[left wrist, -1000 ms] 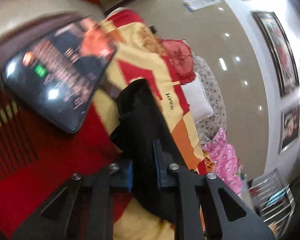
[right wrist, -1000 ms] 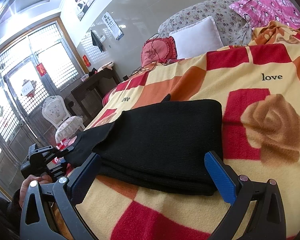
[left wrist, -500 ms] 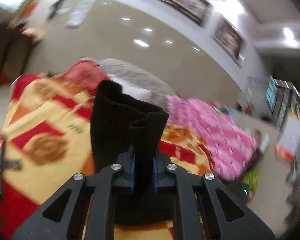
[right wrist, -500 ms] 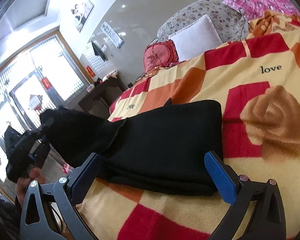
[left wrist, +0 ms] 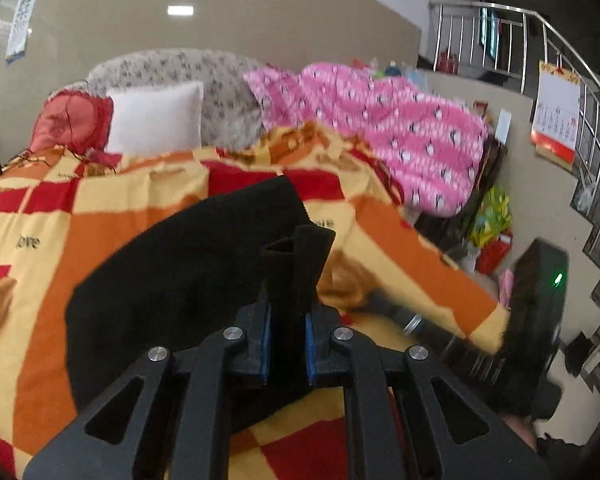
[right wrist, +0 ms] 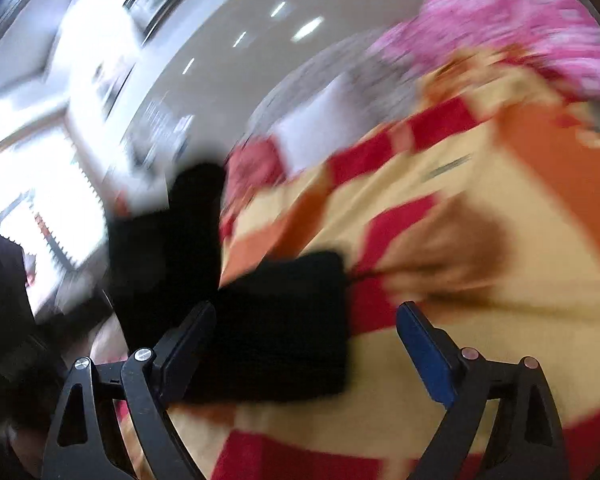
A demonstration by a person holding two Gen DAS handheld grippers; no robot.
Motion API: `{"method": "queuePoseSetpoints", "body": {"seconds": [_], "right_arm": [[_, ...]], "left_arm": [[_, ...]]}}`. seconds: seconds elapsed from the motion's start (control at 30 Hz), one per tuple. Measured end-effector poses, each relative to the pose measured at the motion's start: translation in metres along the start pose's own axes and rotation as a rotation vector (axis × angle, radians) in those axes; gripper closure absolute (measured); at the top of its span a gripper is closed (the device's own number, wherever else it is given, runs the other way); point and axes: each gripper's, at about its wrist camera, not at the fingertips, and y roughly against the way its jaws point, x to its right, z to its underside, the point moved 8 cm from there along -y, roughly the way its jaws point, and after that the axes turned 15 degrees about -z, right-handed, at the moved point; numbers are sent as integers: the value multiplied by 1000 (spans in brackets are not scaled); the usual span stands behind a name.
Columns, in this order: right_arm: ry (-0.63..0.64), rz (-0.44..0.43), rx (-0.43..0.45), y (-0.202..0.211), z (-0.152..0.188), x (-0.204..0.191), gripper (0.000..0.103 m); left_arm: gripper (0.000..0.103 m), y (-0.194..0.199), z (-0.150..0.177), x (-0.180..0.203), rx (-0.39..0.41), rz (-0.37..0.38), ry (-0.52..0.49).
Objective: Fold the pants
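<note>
Black pants [left wrist: 188,280] lie partly folded on a red, orange and yellow blanket [left wrist: 100,208]. My left gripper [left wrist: 287,344] is shut on one end of the pants, and a bunched piece sticks up between its jaws. In the blurred right wrist view the pants [right wrist: 284,320] lie flat on the blanket [right wrist: 480,320], with one end lifted at the left [right wrist: 180,224]. My right gripper [right wrist: 304,344] is open and empty just above the pants' near edge.
At the bed head are a white pillow [left wrist: 156,116], a red cushion [left wrist: 72,120] and a floral cushion [left wrist: 220,80]. A pink quilt [left wrist: 380,128] lies at the right. Beyond the bed's right edge are bags [left wrist: 488,228], a black device [left wrist: 536,320] and a metal railing [left wrist: 540,40].
My left gripper has swung the held end of the pants up and over toward the folded part. My right gripper has shifted and tilted, and its view is now blurred.
</note>
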Motion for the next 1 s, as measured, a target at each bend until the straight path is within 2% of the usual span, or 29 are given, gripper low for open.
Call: {"method": "queuePoseSetpoints", "body": {"seconds": [0.03,0.07,0.13,0.17,0.23,0.3,0.33,0.43,0.47,0.53,0.6,0.7,0.77,0.8,0.83,0.87,0.9,0.93,0.97,1.0], "right_arm": [[-48,53,42,10,-3,14,10],[-74,59,76,18,-6,21,16],[-64,82,61,17,-5,20,16],[-58,90,49,15,-5,20,16],[-51,101,34,11,-5,19,16],[-50,101,32,9,-5,19,16],[-50,100,32,9,-6,19,16],[-51,100,33,8,-5,19,16],[-51,101,32,8,-5,20,16],[-51,101,32,8,-5,20,16],[-56,96,35,9,-5,21,16],[-31,97,20,13,-8,10,15],[98,53,-6,12,-15,-26,17],[176,26,-37,8,-17,-46,22],[254,-4,-81,2,-17,-66,28],[319,-24,-132,-5,-15,-82,42],[350,-34,-174,-11,-13,-90,55],[386,-51,-251,-23,-7,-100,62],[405,-52,-303,-32,-2,-102,74],[418,-48,-343,-38,4,-100,76]], "left_arm": [[93,-5,4,2,-19,6,-3],[93,-8,9,7,-31,8,-8],[91,-19,20,11,-76,22,-3],[90,-27,27,13,-120,60,12],[83,-30,34,11,-142,98,53],[74,-21,37,8,-143,159,81],[65,-14,37,5,-142,172,94],[48,22,37,-8,-91,258,153],[44,34,37,-16,-69,263,164],[43,50,39,-34,-37,253,193],[43,55,42,-60,-36,208,248],[45,46,48,-81,-69,161,297],[64,39,50,-81,-89,188,326],[66,36,49,-79,-90,191,326],[75,32,50,-78,-94,179,321],[84,23,54,-78,-119,143,312],[86,16,58,-80,-142,119,309],[89,11,62,-82,-161,101,312],[96,8,67,-86,-175,87,316],[98,6,69,-91,-183,69,320]]}}
